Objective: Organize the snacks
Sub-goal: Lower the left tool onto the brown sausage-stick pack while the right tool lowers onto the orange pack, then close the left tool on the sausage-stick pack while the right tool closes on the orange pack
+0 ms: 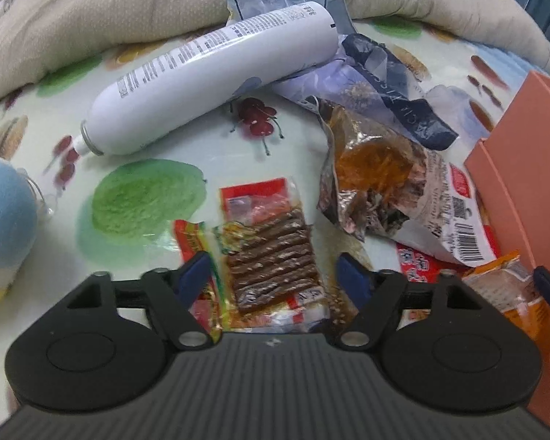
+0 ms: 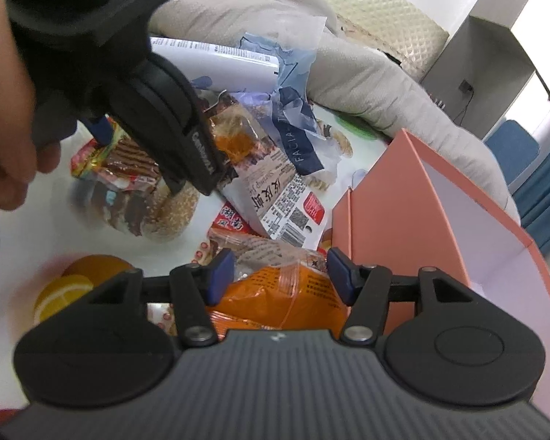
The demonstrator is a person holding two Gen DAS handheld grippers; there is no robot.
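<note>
Straddling brown-stick snack packet (image 1: 271,256) on bed sheet (image 1: 209,146) | left tongs (image 1: 273,280) part-open, empty, poised to pinch | right tongs (image 2: 280,275) half-open around orange packet (image 2: 278,293), grip unclear, beside pink box (image 2: 403,198), likely destination

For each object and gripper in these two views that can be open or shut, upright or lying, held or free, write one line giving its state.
Left gripper: open, straddling the brown-stick snack pack.
Right gripper: pads against the orange snack bag; grip uncertain.
White spray can: lying on its side, uncapped.
Pink box: upright, open.
Foil snack bag: lying, torn open.
</note>
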